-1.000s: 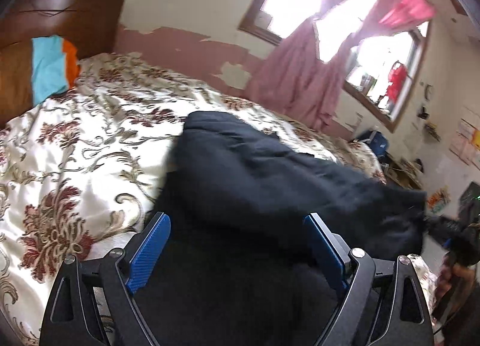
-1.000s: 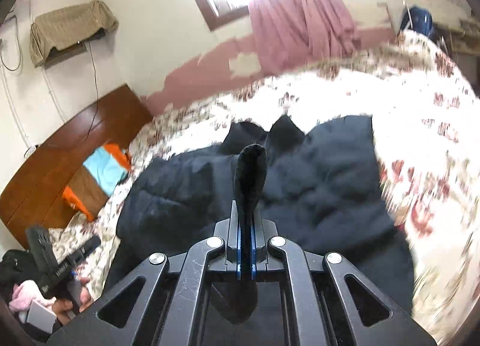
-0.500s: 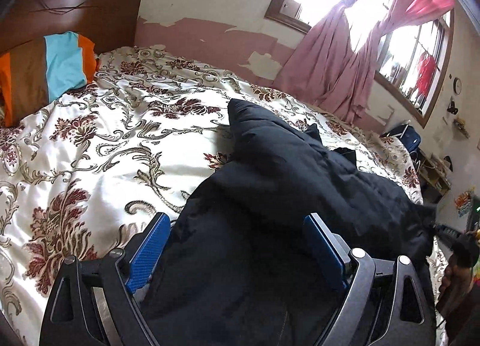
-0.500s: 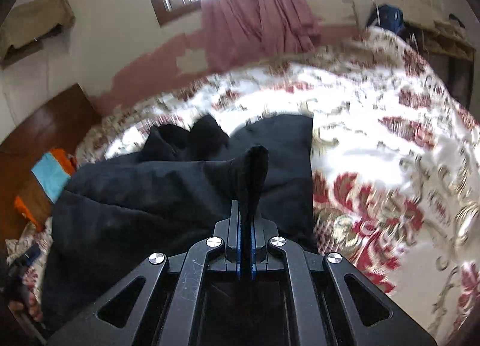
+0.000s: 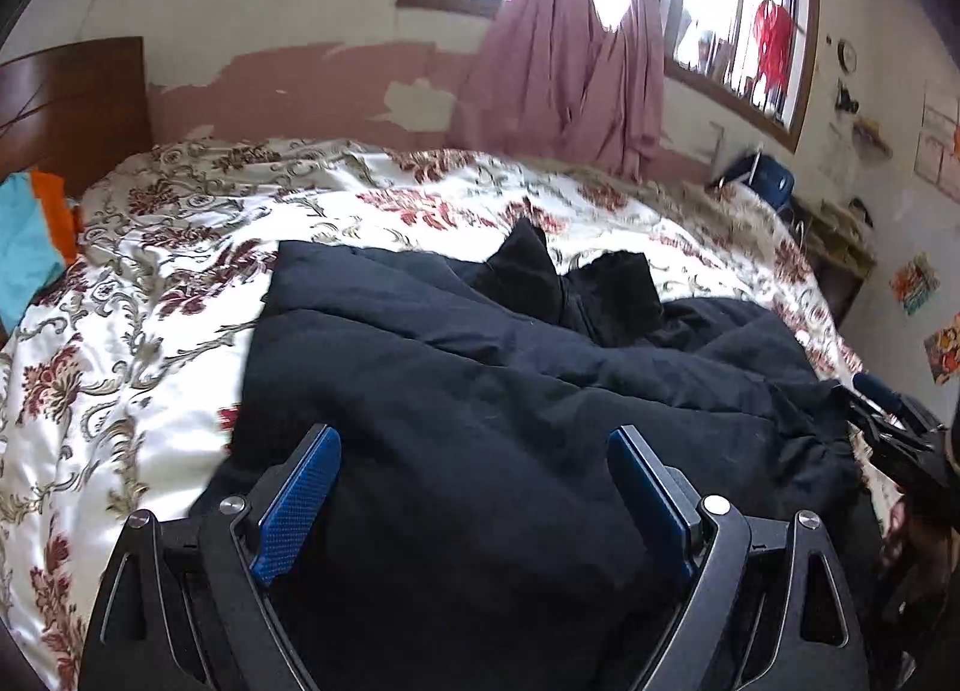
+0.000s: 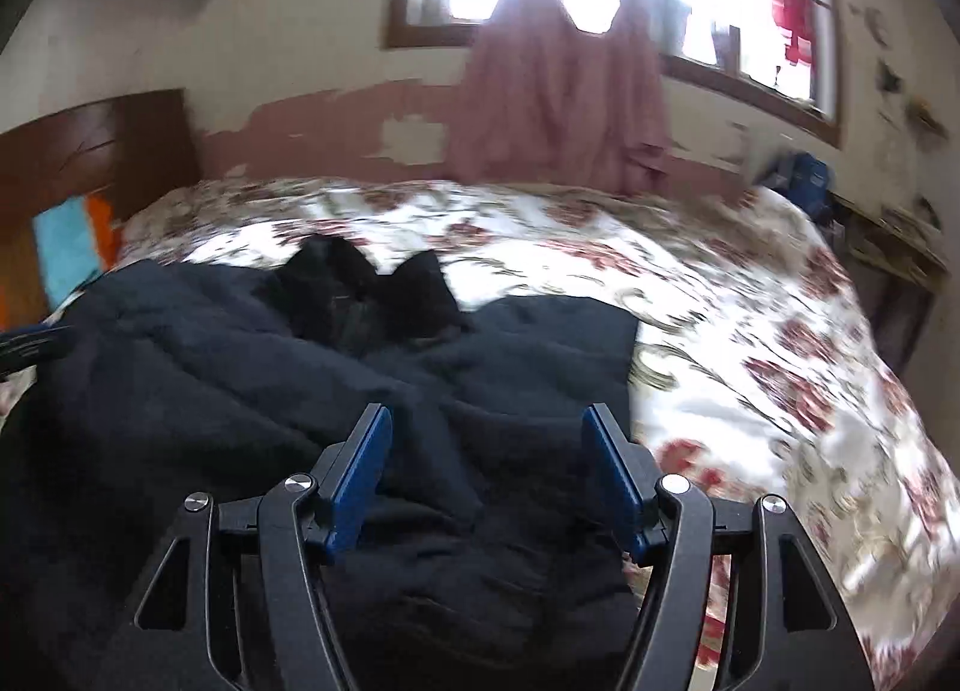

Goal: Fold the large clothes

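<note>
looking along my left gripper (image 5: 474, 487): jaws stand wide apart, blue pads (image 5: 297, 505) clear of cloth, nothing pinched. the black garment (image 5: 510, 391) lies bunched on the bed (image 5: 150, 343), filling the gap between the fingers and running ahead of them. its collar points stick up well beyond the fingertips. the garment's left edge sits just outside my left finger; past it, open flowered bedspread out to a blue-and-orange cloth (image 5: 30, 247) at the wooden headboard (image 5: 78, 103).

right gripper (image 6: 489, 457): jaws are opening, pads (image 6: 360, 475) not pressing anything; black garment (image 6: 300, 391) lies under and between them, a ridge of cloth rising between the fingers. its right edge runs just outside my right finger, with bare bedspread (image 6: 780, 361) beyond, wide and free to the bed's far side. blur smears that side.

no containers seen in either view.

ahead of both fingertips: peeling pink wall, pink curtain (image 5: 570, 61), bright window. the other gripper shows dark at the right edge of the left view, touching the garment's right end or just beside it, cannot tell which.
</note>
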